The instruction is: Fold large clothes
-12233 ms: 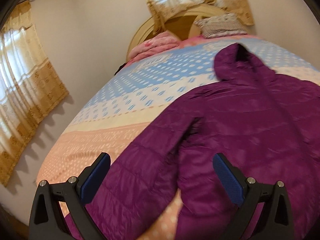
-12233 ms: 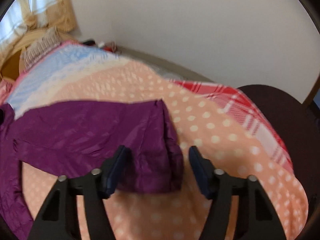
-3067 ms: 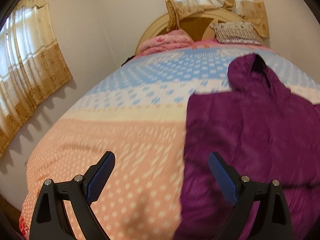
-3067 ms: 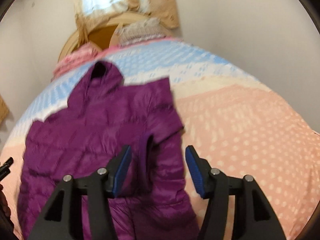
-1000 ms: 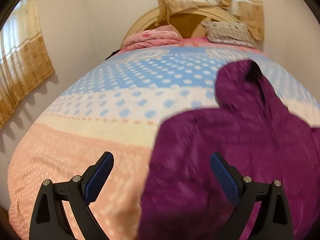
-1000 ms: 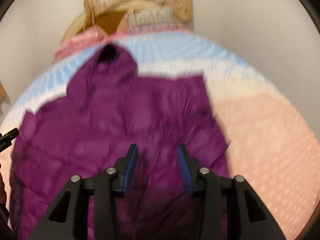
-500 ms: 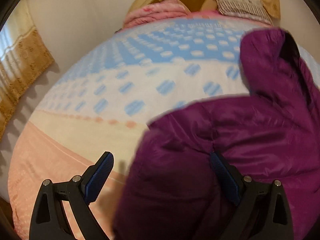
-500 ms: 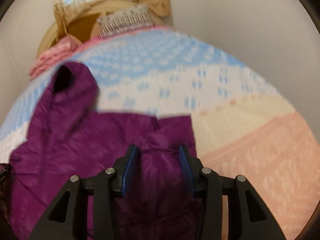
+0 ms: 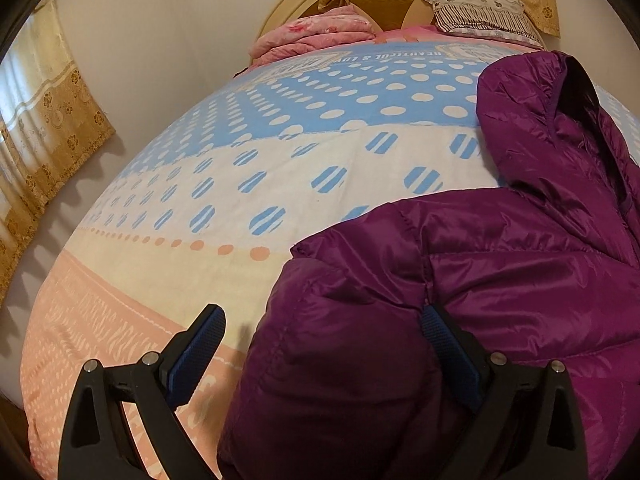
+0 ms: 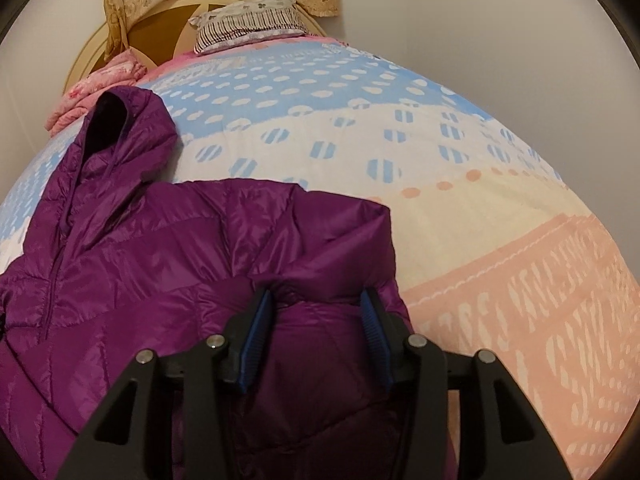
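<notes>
A purple hooded puffer jacket [image 9: 500, 264] lies on the bed with both sleeves folded in over its body; its hood [image 9: 536, 120] points toward the headboard. My left gripper [image 9: 324, 344] is open wide, straddling the jacket's left shoulder corner low over the bedspread. In the right wrist view the jacket [image 10: 160, 248] fills the lower left, with its hood [image 10: 124, 128] at the upper left. My right gripper [image 10: 316, 316] is open over the right shoulder, with puffed fabric between its blue pads [image 10: 256, 328]; the jaws stand apart and do not pinch it.
The polka-dot bedspread [image 9: 280, 152] in blue, cream and peach covers the bed. A folded pink blanket [image 9: 316, 32] and a striped pillow [image 9: 480, 16] lie by the round headboard [image 10: 160, 8]. Curtains [image 9: 44, 128] hang at left; walls close on both sides.
Both grippers have moved forward and down from the jacket's lower part to its shoulders. The right jaws have narrowed since about three seconds ago. The jacket has not shifted.
</notes>
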Demonstrator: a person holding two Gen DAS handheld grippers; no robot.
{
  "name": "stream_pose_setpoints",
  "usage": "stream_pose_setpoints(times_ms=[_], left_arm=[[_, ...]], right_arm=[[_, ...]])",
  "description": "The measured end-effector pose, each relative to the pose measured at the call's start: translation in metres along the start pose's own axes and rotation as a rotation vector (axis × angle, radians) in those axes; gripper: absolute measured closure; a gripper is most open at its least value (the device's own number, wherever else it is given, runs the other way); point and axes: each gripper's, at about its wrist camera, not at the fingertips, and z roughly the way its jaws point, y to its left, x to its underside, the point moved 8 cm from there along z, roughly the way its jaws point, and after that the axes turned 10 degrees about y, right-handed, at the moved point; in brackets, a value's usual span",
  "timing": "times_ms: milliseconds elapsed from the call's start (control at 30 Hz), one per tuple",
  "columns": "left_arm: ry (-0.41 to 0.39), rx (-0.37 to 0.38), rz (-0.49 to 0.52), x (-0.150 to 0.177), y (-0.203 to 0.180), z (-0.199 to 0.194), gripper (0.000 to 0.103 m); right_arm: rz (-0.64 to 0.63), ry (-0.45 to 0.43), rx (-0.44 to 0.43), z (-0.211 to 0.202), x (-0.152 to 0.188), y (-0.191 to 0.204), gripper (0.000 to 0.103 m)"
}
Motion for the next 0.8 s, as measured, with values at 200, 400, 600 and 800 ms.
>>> stream_pose_setpoints(times_ms=[200,400,600,800], left_arm=[[0.005,0.015,-0.009,0.0011,0.0012,0.0008,0.003],[0.007,0.017,-0.012,0.0009,0.0012,0.0011,0.003],[0.006,0.012,-0.009,0.0013,0.0011,0.0009,0.003],[0.041,0.023,0.018,-0.0020,0.0032,-0.0029,0.003]], right_arm=[[-0.006,-0.003,0.012,-0.0005,0.0009,0.0004,0.053],[-0.021,-0.007,0.040,-0.0004,0.0011,0.0024,0.053],[-0.031,-0.008,0.057,-0.0003,0.0017,0.0034,0.053],[-0.039,0.015,0.051,-0.0002,0.0004,0.0039,0.052]])
